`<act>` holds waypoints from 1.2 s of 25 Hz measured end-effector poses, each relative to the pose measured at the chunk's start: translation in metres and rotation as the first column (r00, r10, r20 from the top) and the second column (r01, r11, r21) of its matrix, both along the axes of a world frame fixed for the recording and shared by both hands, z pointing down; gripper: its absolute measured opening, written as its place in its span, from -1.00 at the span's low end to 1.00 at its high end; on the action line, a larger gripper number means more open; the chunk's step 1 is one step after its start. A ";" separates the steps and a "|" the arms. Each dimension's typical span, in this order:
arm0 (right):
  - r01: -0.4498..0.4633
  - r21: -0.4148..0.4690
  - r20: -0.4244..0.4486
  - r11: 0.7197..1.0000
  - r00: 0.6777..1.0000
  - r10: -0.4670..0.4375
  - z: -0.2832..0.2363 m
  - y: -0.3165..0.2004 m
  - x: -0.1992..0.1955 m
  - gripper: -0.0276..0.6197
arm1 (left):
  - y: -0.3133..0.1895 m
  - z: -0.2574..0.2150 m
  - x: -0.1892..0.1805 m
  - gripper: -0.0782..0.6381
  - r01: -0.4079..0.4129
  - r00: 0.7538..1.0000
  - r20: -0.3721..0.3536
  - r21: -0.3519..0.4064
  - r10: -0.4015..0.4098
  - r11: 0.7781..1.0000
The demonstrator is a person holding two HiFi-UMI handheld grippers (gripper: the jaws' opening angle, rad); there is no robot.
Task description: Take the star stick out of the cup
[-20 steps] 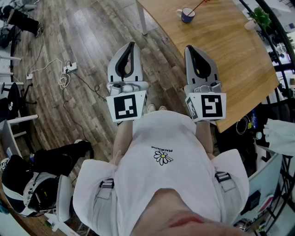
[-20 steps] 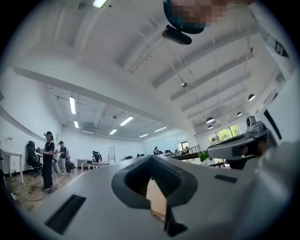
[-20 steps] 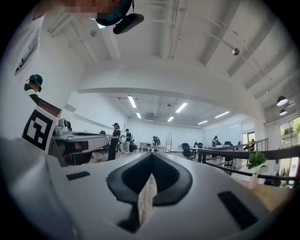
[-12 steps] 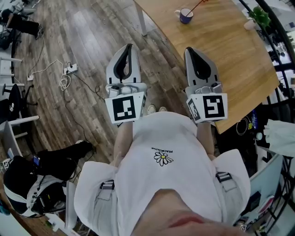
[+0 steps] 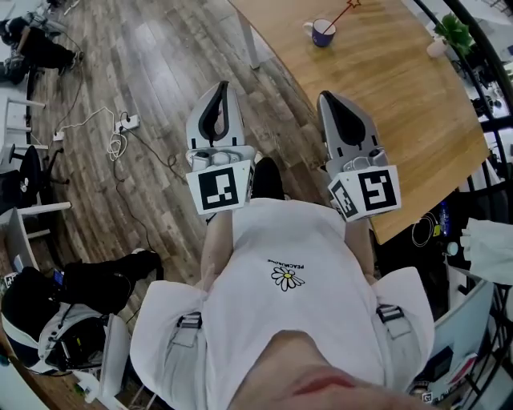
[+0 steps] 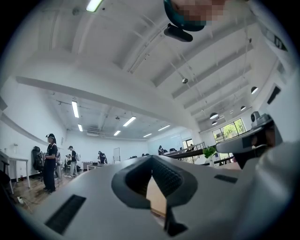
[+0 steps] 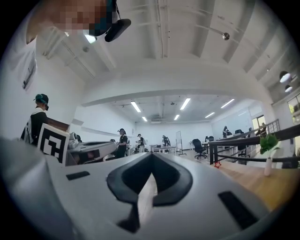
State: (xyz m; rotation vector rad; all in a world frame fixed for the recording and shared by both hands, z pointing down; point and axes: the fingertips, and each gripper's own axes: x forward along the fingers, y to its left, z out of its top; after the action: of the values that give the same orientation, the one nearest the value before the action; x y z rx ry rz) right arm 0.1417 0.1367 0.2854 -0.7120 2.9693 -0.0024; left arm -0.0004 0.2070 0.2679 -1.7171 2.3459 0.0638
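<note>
A blue cup with a white inside stands on the wooden table, far ahead of both grippers. The thin red star stick leans out of it toward the upper right. The stick's red star shows small and far off in the right gripper view. My left gripper hangs over the wooden floor, shut and empty, well short of the table. The right gripper is over the table's near edge, also shut with nothing in it. In both gripper views the jaw tips meet.
A green plant in a white vase stands at the table's far right. A white table leg is ahead of the left gripper. A power strip with cables lies on the floor at left. People stand far across the room.
The cup and table sit slightly lower in the head view, and the star tip has come into the picture. Both grippers stay shut; the right one has tilted a little.
</note>
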 end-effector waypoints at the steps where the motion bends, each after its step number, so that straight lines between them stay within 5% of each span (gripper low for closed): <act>1: 0.004 0.007 0.000 1.000 1.000 -0.004 -0.002 0.000 0.000 -0.90 | -0.003 0.001 -0.001 -0.74 -0.002 1.000 -0.001 -0.004 0.002 1.000; 6: -0.020 0.104 -0.001 0.994 1.000 0.020 -0.012 -0.020 -0.007 -0.90 | -0.030 -0.004 -0.019 -0.74 -0.027 1.000 0.014 0.014 0.027 1.000; 18: -0.031 0.054 0.016 0.998 0.999 0.030 -0.010 -0.086 -0.062 -0.90 | -0.098 -0.004 -0.076 -0.74 -0.078 0.996 -0.033 0.047 0.080 0.996; 25: -0.091 0.015 0.000 0.996 0.996 0.091 -0.009 -0.157 -0.123 -0.90 | -0.183 -0.007 -0.125 -0.74 -0.175 0.984 -0.038 0.036 0.176 0.984; 30: -0.195 0.030 -0.016 0.980 0.981 0.196 -0.020 -0.219 -0.159 -0.90 | -0.261 -0.025 -0.151 -0.74 -0.292 0.954 -0.047 0.076 0.296 0.953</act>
State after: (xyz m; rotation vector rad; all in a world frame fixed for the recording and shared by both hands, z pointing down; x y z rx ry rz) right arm -0.0175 -0.0820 0.2657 -1.0016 2.8963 0.0594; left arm -0.1510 -0.0537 0.2433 -2.0414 2.0785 0.2440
